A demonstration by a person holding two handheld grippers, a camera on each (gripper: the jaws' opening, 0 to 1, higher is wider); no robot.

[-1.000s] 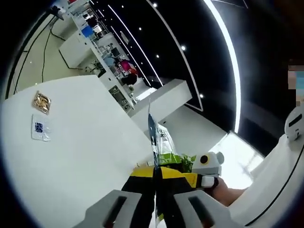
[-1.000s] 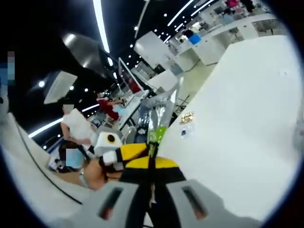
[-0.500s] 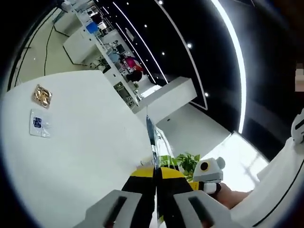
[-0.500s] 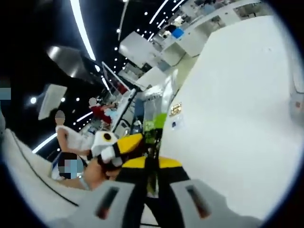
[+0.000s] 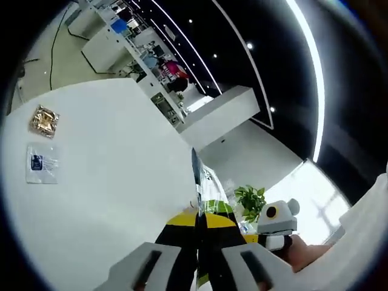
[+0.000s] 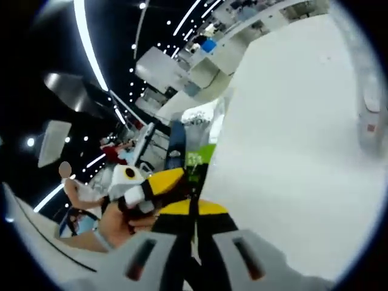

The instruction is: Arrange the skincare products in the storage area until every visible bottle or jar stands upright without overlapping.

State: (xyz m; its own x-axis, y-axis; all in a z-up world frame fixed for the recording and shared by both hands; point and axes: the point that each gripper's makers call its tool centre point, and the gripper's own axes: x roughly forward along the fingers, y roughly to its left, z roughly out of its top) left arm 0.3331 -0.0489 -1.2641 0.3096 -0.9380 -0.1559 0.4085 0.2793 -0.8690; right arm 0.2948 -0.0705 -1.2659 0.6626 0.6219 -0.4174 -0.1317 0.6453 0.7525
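A: What's changed on the left side of the left gripper view?

B: The gold sachet (image 5: 44, 120) and the clear sachet (image 5: 41, 163) with a blue mark have slid toward the left edge of the picture since a second ago. The whole picture has shifted, so that is the camera swinging; I judge they lie flat where they were on the white bench (image 5: 109, 182).

A: And in the middle?

B: The left claw (image 5: 198, 242) is clenched on a thin packet (image 5: 205, 193), green and white, seen edge-on and rising between the jaws. It has stayed pinched through all three moments.

A: To the right of that?

B: The right claw (image 5: 274, 225) comes in from the right with a hand behind it, a little lower in the picture than before.

A: The right gripper view?

B: On the left, the left claw (image 6: 142, 189) with its hand. In the middle, the right claw (image 6: 192, 233) is also clenched on the same packet (image 6: 197, 162). So both hold it up in the air, off the bench (image 6: 291, 157). At the far right edge a pale object has come into the picture; too blurred to name.

A: What does that mean for the task?

B: As I judge it, little progress: I can make out no bottle or jar here. The packet still needs setting down.
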